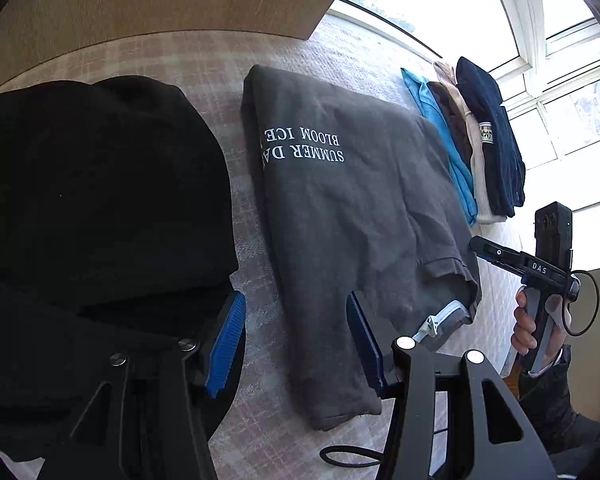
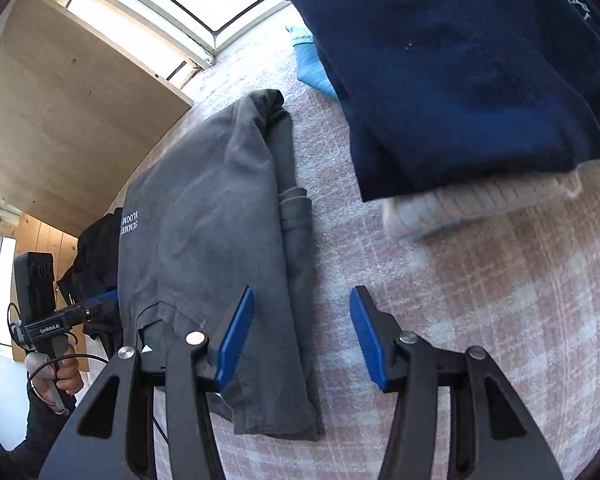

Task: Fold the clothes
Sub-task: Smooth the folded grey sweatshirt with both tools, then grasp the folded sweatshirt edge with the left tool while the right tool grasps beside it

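Two grippers, three lots of clothing, as I see them from my feeds, listed left to right.

1. Black garment (image 1: pixel 100 208): a loose heap at the far left of the pink checked cover (image 1: pixel 252 248), unfolded. My left gripper (image 1: pixel 296 340) hangs over the strip of cover between this heap and the next item, its blue pads (image 1: pixel 226 348) spread apart, grasping nothing.

2. Grey T-shirt (image 1: pixel 352 216): lies flat in the middle of the cover, folded lengthwise, white lettering "SUMMER" and "BLOOM ICE" on top. A sleeve hem and a pale neck label show at its near right edge. It is apart from the black heap.

3. Stack of folded clothes (image 1: pixel 480 140): to the right near the window (image 1: pixel 560 92), turquoise, brown, cream and navy layers, the navy sweater (image 2: pixel 460 72) on top.

4. My right gripper (image 2: pixel 302 336): above the grey T-shirt's right edge and the bare cover beside it, jaws released wide, empty. A hand (image 1: pixel 526 328) grips its handle.
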A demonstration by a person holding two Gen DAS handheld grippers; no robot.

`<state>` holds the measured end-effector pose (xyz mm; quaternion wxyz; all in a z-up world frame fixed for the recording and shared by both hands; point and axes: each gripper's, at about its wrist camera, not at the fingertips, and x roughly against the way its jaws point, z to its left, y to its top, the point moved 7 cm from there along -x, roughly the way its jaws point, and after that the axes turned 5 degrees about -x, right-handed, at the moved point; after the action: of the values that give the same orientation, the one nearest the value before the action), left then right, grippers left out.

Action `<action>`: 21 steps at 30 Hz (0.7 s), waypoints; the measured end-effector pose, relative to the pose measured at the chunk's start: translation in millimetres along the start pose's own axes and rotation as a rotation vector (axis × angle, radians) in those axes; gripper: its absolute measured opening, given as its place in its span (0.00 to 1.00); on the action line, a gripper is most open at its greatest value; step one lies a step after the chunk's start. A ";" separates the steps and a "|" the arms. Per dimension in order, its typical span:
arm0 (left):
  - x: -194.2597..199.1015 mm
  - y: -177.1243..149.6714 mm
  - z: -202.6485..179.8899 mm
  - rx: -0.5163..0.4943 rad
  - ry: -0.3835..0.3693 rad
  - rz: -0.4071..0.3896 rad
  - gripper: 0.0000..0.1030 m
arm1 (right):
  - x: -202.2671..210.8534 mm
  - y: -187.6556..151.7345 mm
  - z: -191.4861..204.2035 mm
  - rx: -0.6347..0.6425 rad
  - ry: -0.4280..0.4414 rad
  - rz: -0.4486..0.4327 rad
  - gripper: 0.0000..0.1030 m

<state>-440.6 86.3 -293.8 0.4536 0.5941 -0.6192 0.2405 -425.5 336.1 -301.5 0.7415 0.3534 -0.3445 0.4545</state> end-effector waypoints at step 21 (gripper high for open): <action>-13.9 0.2 -20.3 -0.159 0.050 0.037 0.49 | -24.2 -7.7 51.2 0.355 -0.008 0.067 0.44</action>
<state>-436.9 110.6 -295.9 0.5102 0.5385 -0.6357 0.2135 -436.5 280.3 -297.0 0.6503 0.4690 -0.2734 0.5314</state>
